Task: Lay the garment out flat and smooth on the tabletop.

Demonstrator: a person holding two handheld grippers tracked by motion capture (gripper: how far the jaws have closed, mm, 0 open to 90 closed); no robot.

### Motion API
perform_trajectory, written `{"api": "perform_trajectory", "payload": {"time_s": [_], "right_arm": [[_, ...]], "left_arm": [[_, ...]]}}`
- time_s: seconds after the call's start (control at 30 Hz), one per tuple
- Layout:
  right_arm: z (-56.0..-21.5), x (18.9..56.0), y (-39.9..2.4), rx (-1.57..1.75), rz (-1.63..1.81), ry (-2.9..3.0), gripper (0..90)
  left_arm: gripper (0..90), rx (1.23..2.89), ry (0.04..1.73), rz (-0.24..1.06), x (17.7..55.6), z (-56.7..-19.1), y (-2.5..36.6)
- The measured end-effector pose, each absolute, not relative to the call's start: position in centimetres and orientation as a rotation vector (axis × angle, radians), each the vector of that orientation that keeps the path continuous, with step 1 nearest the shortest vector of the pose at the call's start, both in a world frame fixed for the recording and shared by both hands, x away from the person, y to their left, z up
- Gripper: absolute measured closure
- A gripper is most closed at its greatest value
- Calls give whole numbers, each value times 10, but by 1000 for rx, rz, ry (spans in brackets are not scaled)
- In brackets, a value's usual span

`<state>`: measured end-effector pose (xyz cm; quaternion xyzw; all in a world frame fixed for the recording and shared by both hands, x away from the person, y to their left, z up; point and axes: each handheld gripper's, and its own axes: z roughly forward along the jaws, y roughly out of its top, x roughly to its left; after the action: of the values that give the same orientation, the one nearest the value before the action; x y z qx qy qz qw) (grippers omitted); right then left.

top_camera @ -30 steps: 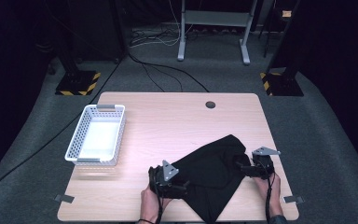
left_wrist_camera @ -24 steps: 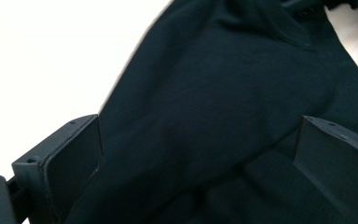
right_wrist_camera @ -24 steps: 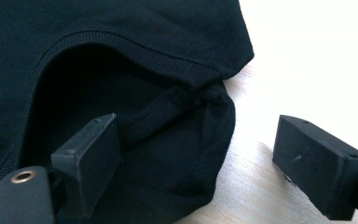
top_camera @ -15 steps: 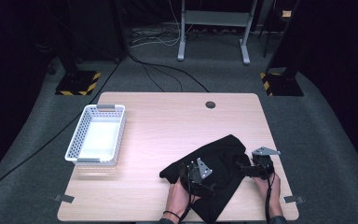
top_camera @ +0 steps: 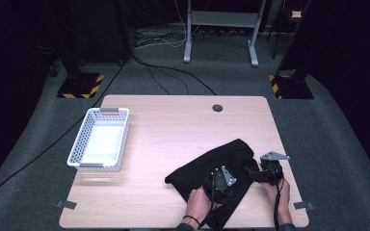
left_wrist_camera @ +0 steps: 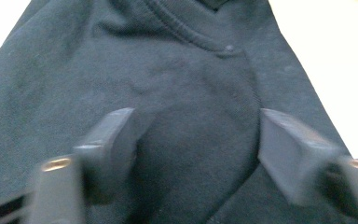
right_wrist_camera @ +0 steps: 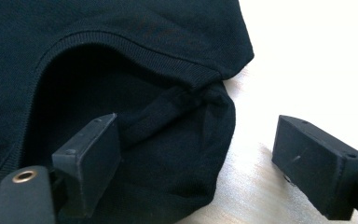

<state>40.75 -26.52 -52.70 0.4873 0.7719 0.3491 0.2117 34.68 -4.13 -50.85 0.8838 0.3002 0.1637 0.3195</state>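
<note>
A black garment (top_camera: 231,154) lies crumpled on the wooden table (top_camera: 173,125) near its front right. My left gripper (top_camera: 231,172) hovers low over the middle of the cloth. Its jaws have just been closing, and in the left gripper view the gripper (left_wrist_camera: 196,135) still stands apart with dark fabric (left_wrist_camera: 168,70) under and between the pads. My right gripper (top_camera: 255,174) rests at the garment's right edge. In the right gripper view the gripper (right_wrist_camera: 200,144) is open around a fold of the garment (right_wrist_camera: 121,37) below a ribbed hem (right_wrist_camera: 135,46); the right pad sits clear of the cloth.
A white perforated basket (top_camera: 101,139) stands at the table's left side. A round cable hole (top_camera: 217,108) sits near the far edge. Bare wood stretches between basket and garment. The person's hands come in from the front edge.
My left gripper has slid to the right, from the garment's left edge to over its middle, and its jaws have narrowed. The right gripper has stayed in place.
</note>
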Motion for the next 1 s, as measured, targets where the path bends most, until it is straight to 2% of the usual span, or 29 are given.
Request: {"api": "perform_trajectory", "payload": {"time_s": [0.03,0.07,0.1,0.27,0.4,0.6,0.67,1.0], "right_arm": [[-527,407,-265,1354,970,2144,140],[-527,408,-265,1354,970,2144,141],[-527,408,-265,1355,970,2144,141],[-527,407,-265,1354,970,2143,142],[-527,407,-265,1355,971,2142,152],[-526,407,-267,1355,1006,2149,149],[-523,403,-274,1331,1126,2136,26],[-523,403,-273,1312,1144,2160,43]], "left_arm": [[322,2322,789,433,347,-508,-41],[432,2324,791,443,347,-508,-42],[461,2326,795,456,348,-507,-42],[715,2345,769,435,349,-505,-47],[836,2360,743,459,348,-506,-51],[865,2308,765,446,353,-499,-42],[866,2285,776,455,359,-492,-36],[869,2181,913,423,392,-472,-4]]}}
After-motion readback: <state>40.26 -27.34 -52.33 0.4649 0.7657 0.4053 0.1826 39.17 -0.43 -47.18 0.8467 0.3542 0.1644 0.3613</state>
